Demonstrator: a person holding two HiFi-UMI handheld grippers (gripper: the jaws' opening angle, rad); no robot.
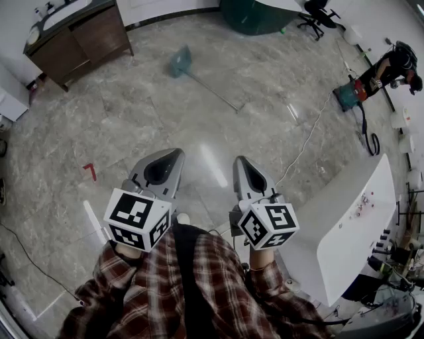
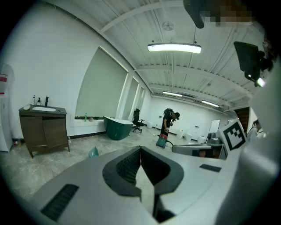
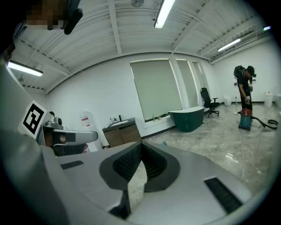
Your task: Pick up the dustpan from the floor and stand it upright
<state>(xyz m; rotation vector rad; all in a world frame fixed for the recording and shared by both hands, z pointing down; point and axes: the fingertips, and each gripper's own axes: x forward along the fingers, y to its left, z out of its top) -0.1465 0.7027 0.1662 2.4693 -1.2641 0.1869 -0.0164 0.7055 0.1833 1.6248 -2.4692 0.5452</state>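
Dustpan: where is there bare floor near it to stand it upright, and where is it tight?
Bare floor spreads on the near side of the dustpan and its long handle, across to the red mark. It is tighter by the wooden cabinet and green tub, and on the right, where a white cable runs past the table.

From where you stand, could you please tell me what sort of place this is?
Probably a bathroom-fittings showroom or test hall: a wide polished stone-look floor, a wooden vanity with a sink, and a green freestanding bathtub.
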